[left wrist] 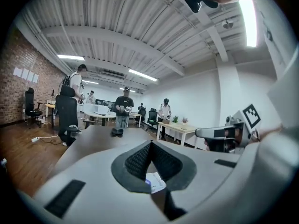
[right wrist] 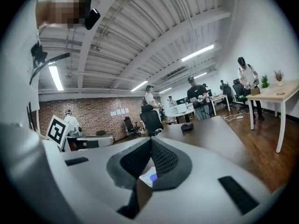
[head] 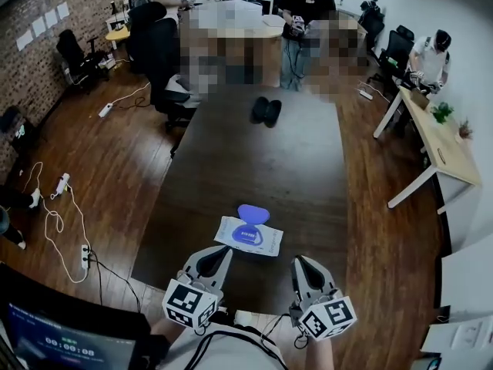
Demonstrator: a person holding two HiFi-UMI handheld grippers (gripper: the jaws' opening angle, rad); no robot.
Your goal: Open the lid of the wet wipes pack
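Note:
The wet wipes pack lies flat on the dark table near its front edge, white with blue print. Its blue lid stands flipped up at the far side. My left gripper hovers just short of the pack's near left corner, jaws shut and empty. To the right my right gripper hangs beside it, shut too, with nothing in it. Both point nearly level over the table. A corner of the pack shows under the closed left jaws, and the pack shows likewise in the right gripper view.
A black object lies at the table's far end, where a person stands. Office chairs stand at the left, cables and a power strip lie on the floor. A white desk is to the right.

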